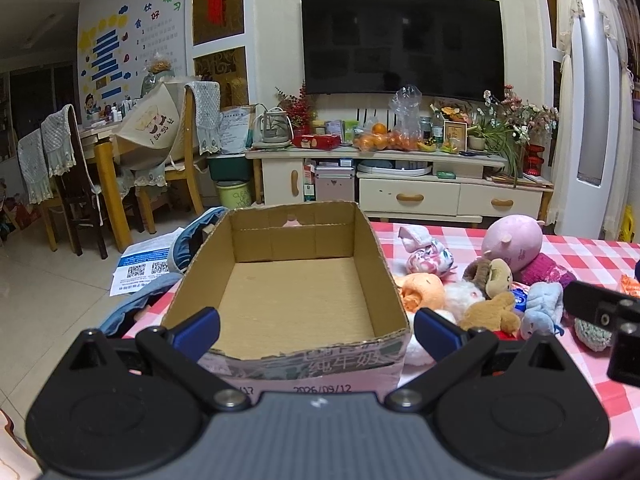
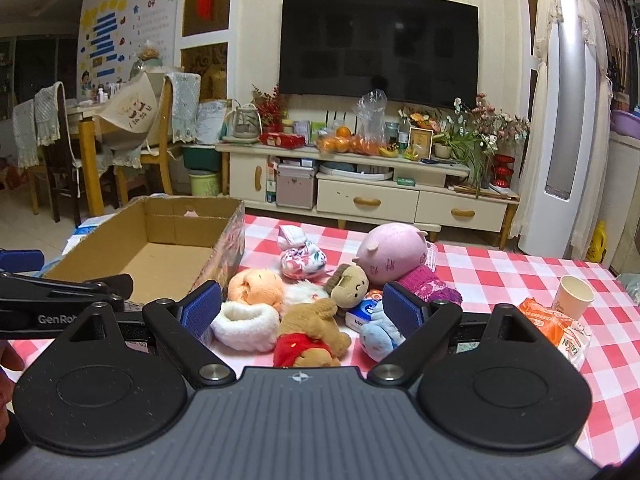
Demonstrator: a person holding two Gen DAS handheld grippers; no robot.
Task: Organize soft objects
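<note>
An empty cardboard box (image 1: 296,292) (image 2: 160,256) stands on the checked table, at its left end. My left gripper (image 1: 316,330) hangs open over the box's near wall, holding nothing. To the right of the box lies a heap of soft toys: a pink pig (image 2: 394,252), an orange plush (image 2: 256,286), a brown bear in red (image 2: 310,330), a white fluffy ring (image 2: 244,324), a light blue plush (image 2: 378,334) and a floral pouch (image 2: 302,260). My right gripper (image 2: 301,310) is open just in front of the heap, around nothing.
A paper cup (image 2: 572,296) and an orange snack packet (image 2: 556,328) lie on the red checked tablecloth (image 2: 500,276) at the right. A blue tube (image 2: 362,314) lies among the toys. Beyond the table stand a TV cabinet (image 2: 360,188) and dining chairs (image 1: 72,184).
</note>
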